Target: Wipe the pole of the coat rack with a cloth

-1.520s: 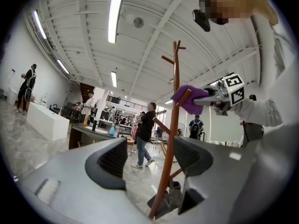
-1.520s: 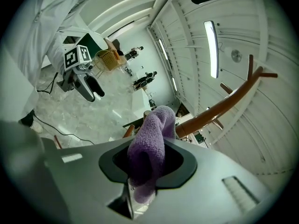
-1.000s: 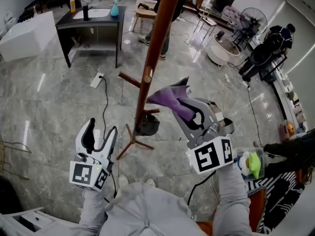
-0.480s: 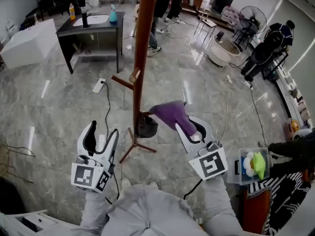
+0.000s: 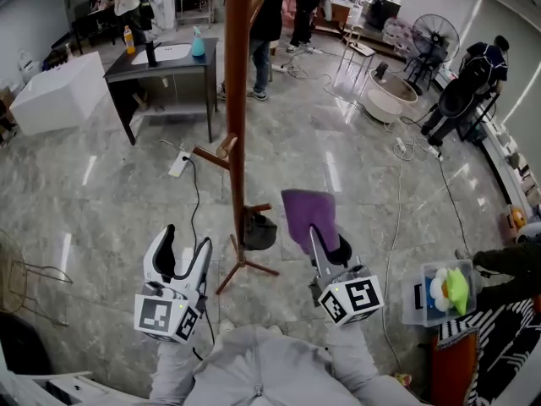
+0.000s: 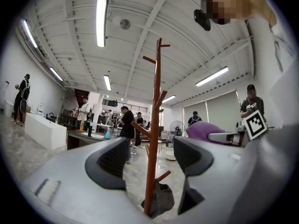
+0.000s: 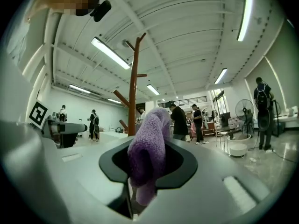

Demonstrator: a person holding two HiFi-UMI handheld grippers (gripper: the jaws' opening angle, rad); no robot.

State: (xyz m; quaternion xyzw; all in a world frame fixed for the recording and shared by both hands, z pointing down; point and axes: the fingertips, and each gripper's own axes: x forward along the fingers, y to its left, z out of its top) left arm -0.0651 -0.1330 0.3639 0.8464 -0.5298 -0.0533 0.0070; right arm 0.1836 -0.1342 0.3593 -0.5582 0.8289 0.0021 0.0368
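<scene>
A brown wooden coat rack pole [image 5: 237, 100] stands upright on a tripod foot, with short pegs and a dark item hung low [image 5: 258, 231]. It also rises in the left gripper view as the pole [image 6: 153, 139] and in the right gripper view as the pole [image 7: 132, 101]. My right gripper [image 5: 325, 242] is shut on a purple cloth [image 5: 308, 214], held clear to the right of the pole; the cloth [image 7: 148, 150] bulges between the jaws. My left gripper [image 5: 180, 256] stands open and empty, left of the rack's foot, its jaws framing the pole from a distance.
A dark table [image 5: 169, 57] with bottles stands behind the rack, a white box [image 5: 59, 91] to its left. Cables and a power strip [image 5: 178, 165] lie on the marble floor. People stand at the back; a fan [image 5: 435, 36] and a person are at the right.
The pole now looks upright rather than leaning. My right gripper with the cloth has drawn back and down, away from the pole. The left gripper stayed low and open.
</scene>
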